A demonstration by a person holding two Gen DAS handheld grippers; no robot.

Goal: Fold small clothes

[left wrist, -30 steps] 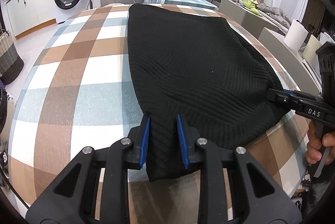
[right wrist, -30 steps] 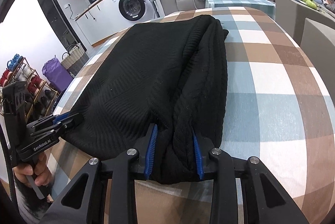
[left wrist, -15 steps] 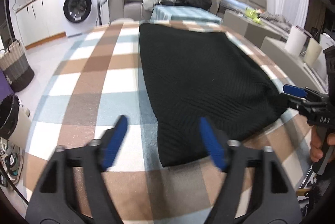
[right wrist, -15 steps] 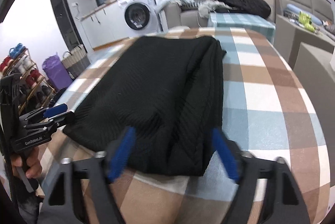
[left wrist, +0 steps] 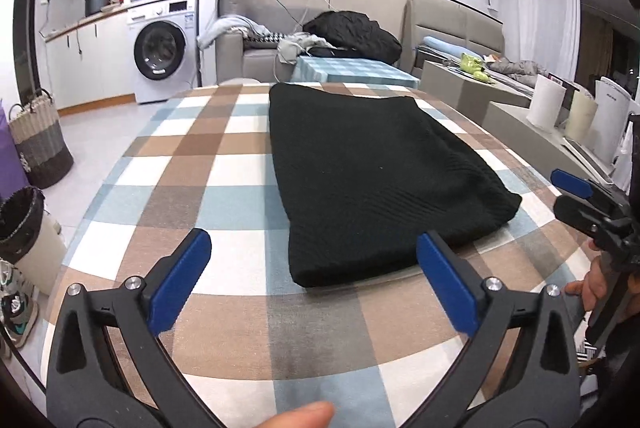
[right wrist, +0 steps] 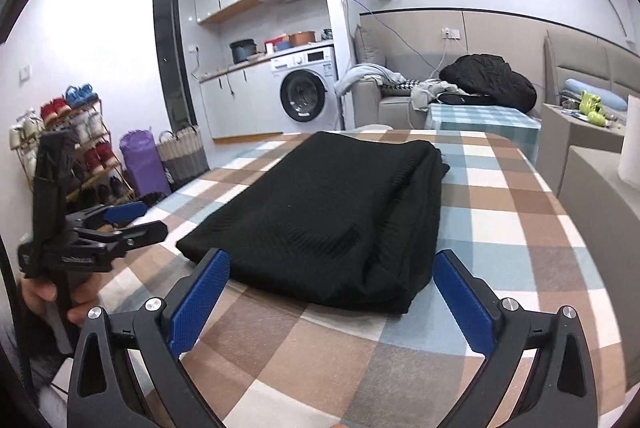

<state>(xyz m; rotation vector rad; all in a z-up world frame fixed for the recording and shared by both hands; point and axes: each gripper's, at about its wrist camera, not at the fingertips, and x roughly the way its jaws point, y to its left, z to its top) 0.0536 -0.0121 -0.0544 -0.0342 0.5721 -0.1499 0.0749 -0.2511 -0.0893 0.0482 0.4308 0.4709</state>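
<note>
A black knitted garment lies folded lengthwise on the checked tablecloth; it also shows in the right wrist view. My left gripper is open and empty, held just short of the garment's near left corner. My right gripper is open and empty, just short of the near right corner. Each gripper shows in the other's view, the right one at the right edge, the left one at the left edge.
The table's near edge lies right under both grippers. Beyond the table stand a washing machine, a sofa with a black clothes pile, a woven basket and a shoe rack. White canisters stand to the right.
Both grippers were shut on the garment's near corners. They have opened, let the garment go and pulled back and up from it. The garment now rests flat.
</note>
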